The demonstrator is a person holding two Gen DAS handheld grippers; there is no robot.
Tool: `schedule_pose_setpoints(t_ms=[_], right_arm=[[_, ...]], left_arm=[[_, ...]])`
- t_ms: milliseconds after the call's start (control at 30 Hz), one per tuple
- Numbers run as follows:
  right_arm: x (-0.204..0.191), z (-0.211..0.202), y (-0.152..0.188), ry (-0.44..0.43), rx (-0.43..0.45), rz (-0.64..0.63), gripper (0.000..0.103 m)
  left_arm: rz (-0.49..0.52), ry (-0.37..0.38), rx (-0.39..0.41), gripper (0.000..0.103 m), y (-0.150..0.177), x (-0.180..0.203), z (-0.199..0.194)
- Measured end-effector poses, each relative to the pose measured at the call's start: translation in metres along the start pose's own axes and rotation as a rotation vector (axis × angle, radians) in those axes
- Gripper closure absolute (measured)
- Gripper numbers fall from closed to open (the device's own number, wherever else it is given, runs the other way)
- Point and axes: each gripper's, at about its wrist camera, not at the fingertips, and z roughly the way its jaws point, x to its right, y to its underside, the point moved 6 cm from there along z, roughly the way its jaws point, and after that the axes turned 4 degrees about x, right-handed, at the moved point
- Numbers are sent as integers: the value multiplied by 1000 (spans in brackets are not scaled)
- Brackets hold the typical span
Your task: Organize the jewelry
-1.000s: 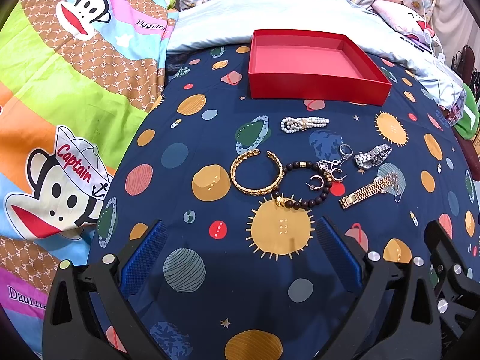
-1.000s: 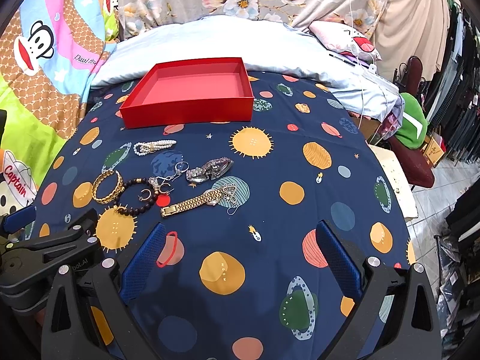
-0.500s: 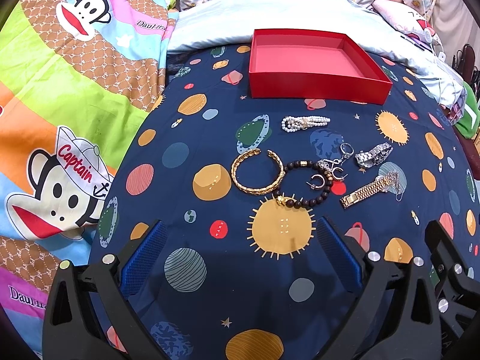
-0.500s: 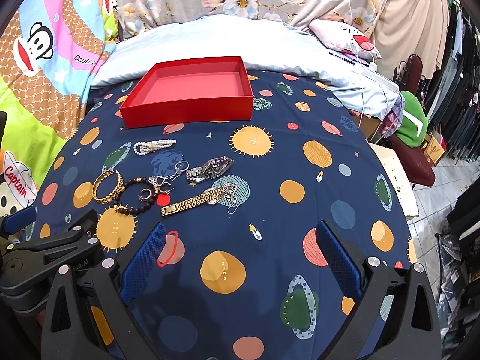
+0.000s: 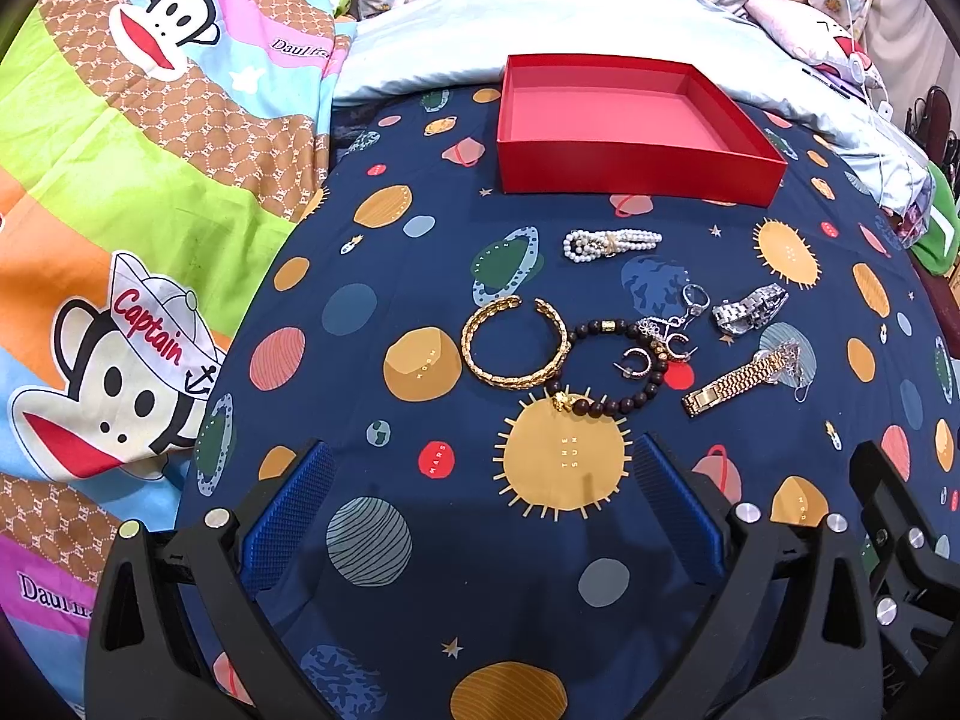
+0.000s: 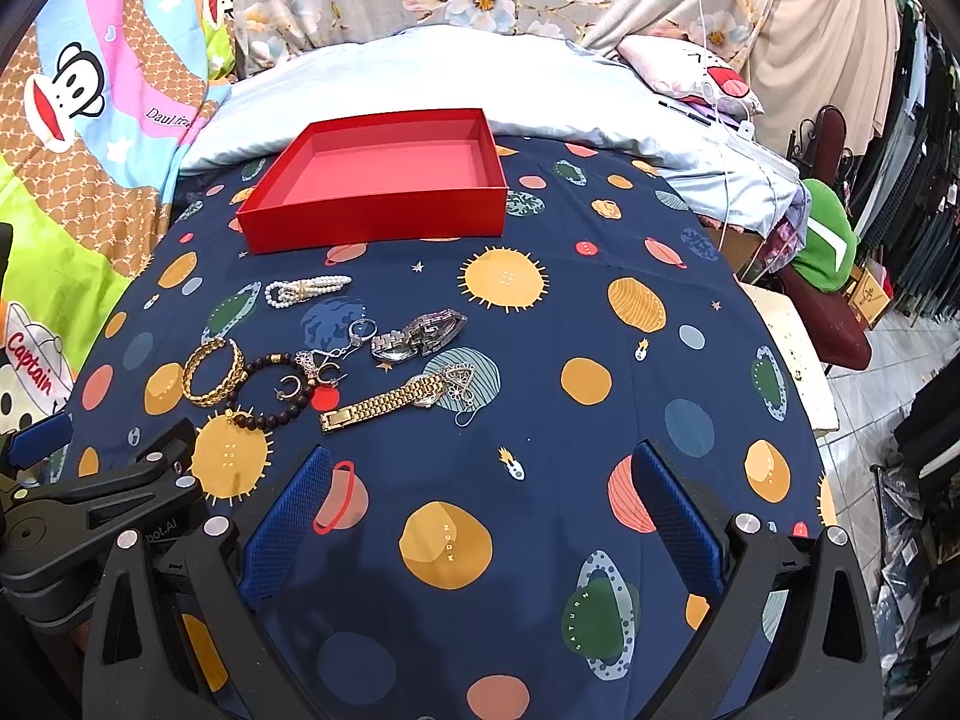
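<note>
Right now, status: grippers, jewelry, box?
Left hand-held gripper open, empty. Right hand-held gripper open, empty. Jewelry pile all on the planet-print cloth, none in the red box. Nothing blocking.

The small silver pieces [image 5: 672, 333] beside the bead bracelet [image 5: 612, 369] are tangled and too small to tell apart. The left gripper [image 6: 42, 450] is cut off by the right view's edge.
</note>
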Motion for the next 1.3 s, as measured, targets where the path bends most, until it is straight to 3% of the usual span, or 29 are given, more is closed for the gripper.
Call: schedule_pose_setpoints(t_ms=[267,533,700,1067,1133,1200,1300], right_arm=[[0,16,9,-35,-27,-1,5],[0,29,13,-54,-66,7,7],[5,35,13,-48,-77,23,7],[7,43,13,-49,-97,23,7],[8,45,12,-45,-99,21,7],[8,46,12,-42,-102,23,7],[9,49,13,-41,-110,26,7]], left_arm=[[-31,91,-58,5,11,-3,13],[-91,129,-12,6,4,-21,21],[-83,98,-6,6,-3,-25,32],[-64,130,-9,6,-17,-10,66],[-70,136,-25,7,-18,-8,74],[-80,155,-45,19,-18,-6,80],[-95,172,-68,28,-15,-5,86]])
